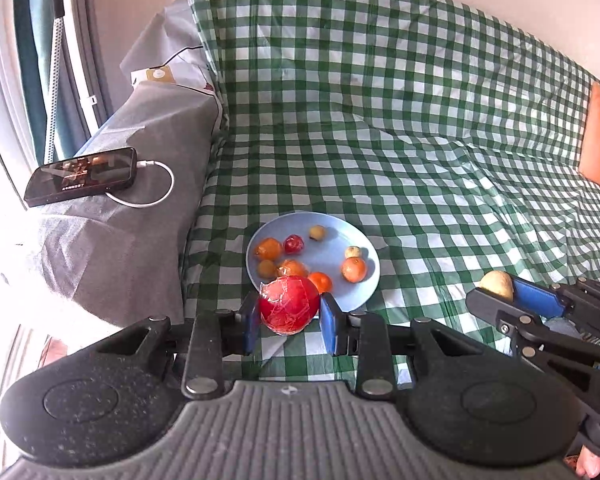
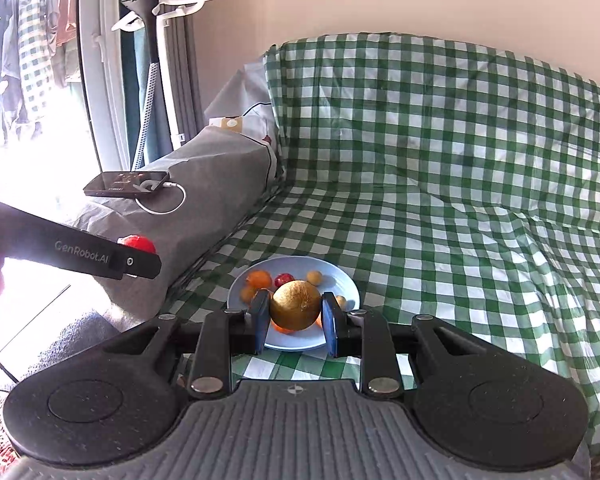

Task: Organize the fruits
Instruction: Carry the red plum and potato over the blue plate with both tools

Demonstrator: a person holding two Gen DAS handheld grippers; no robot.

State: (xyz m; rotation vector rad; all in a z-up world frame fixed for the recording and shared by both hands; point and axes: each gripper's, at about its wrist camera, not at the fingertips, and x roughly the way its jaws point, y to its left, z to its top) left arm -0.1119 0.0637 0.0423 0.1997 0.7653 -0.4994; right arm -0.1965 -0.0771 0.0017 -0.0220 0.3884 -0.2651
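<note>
Clamped in the left gripper (image 1: 289, 322): a round red fruit in clear wrap (image 1: 289, 309), just short of the pale blue plate (image 1: 362, 294) on the green checked sofa cover (image 1: 420, 160). Pinched by the right gripper (image 2: 295, 322): a brownish-gold round fruit (image 2: 295, 307), hanging over the plate's near part, closer to dropping.

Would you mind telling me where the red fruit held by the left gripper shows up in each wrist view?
Left wrist view: the red fruit sits low and centre, clamped between the left gripper's blue pads.
Right wrist view: only its top peeks above the left gripper's black finger, at mid-left.
Shared landmark: the blue plate on the checked cloth.
</note>
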